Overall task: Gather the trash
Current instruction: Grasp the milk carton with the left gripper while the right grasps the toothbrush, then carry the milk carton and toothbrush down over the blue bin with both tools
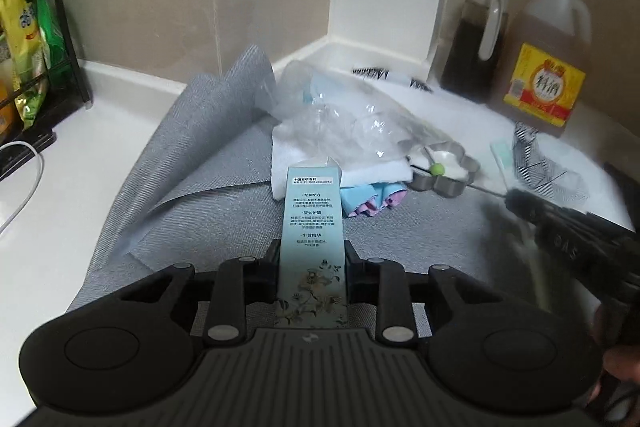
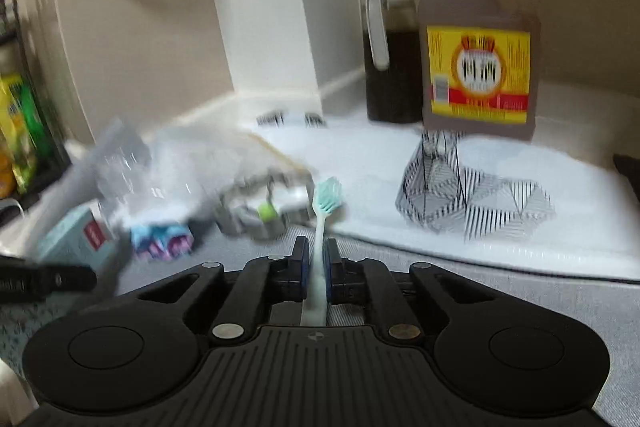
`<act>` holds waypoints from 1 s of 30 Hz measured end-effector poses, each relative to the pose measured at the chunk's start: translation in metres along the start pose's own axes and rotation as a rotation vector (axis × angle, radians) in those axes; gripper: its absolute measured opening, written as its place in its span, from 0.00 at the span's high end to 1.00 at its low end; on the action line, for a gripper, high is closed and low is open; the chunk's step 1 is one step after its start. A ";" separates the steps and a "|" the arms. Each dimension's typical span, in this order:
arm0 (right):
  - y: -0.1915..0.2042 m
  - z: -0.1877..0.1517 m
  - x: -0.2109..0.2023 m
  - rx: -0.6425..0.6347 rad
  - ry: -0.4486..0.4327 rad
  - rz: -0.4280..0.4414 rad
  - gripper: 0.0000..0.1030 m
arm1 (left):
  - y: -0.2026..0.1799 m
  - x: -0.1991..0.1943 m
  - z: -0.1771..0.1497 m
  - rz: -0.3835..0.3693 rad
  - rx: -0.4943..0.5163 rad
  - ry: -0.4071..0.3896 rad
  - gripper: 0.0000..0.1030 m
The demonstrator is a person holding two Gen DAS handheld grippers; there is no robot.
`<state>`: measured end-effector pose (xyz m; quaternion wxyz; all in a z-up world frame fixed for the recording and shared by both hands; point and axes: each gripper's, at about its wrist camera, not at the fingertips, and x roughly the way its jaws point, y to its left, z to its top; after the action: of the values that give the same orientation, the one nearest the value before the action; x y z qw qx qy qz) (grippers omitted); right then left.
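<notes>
My left gripper (image 1: pixel 313 259) is shut on a long pale blue toothpaste box (image 1: pixel 313 227), which sticks out forward over the grey mat (image 1: pixel 208 163). The same box (image 2: pixel 76 239) shows at the left of the right wrist view. My right gripper (image 2: pixel 316 259) is shut on the handle of a teal toothbrush (image 2: pixel 326 205), bristles pointing up and away. Beyond lie a crumpled clear plastic bag (image 1: pixel 340 119), a folded white cloth (image 1: pixel 372 173), a small blue and pink wrapper (image 1: pixel 372 201) and a flower-shaped metal cup (image 1: pixel 440 167) with a green-tipped pick.
A big yellow-labelled jug (image 2: pixel 478 39) and a dark liquid bottle (image 2: pixel 390 59) stand at the back by the white wall column. A striped clear wrapper (image 2: pixel 472 203) lies on a white towel (image 2: pixel 560 179). A black rack with snack packets (image 1: pixel 24 51) is far left.
</notes>
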<state>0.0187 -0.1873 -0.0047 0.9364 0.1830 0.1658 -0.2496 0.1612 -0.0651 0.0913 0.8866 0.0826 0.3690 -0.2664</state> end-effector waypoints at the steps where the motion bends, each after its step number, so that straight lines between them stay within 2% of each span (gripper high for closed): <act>1: 0.001 0.001 -0.004 0.003 -0.024 0.013 0.92 | 0.002 -0.006 -0.002 -0.007 -0.006 -0.008 0.69; 5: 0.003 0.003 -0.012 0.005 -0.082 0.037 0.92 | 0.009 -0.035 -0.013 -0.009 -0.001 -0.050 0.69; 9: 0.002 0.005 -0.020 0.019 -0.138 0.065 0.92 | 0.019 -0.071 -0.037 -0.005 -0.007 -0.069 0.69; 13: 0.006 0.005 -0.029 0.011 -0.197 0.093 0.92 | 0.034 -0.114 -0.070 0.023 -0.025 -0.075 0.69; 17: 0.014 0.001 -0.043 -0.031 -0.296 0.159 0.92 | 0.053 -0.161 -0.109 0.074 -0.048 -0.073 0.69; 19: 0.018 0.001 -0.053 -0.028 -0.312 0.166 0.92 | 0.063 -0.182 -0.127 0.098 -0.053 -0.072 0.69; 23: 0.022 -0.003 -0.090 0.016 -0.295 0.211 0.92 | 0.079 -0.212 -0.161 0.128 -0.086 -0.068 0.69; 30: 0.043 -0.034 -0.187 -0.071 -0.300 0.353 0.92 | 0.085 -0.238 -0.217 0.104 -0.156 -0.053 0.69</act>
<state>-0.1193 -0.0617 0.0514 0.9855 0.1370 -0.0013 -0.1004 -0.0649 0.1791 0.0986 0.9123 0.0255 0.3604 -0.1926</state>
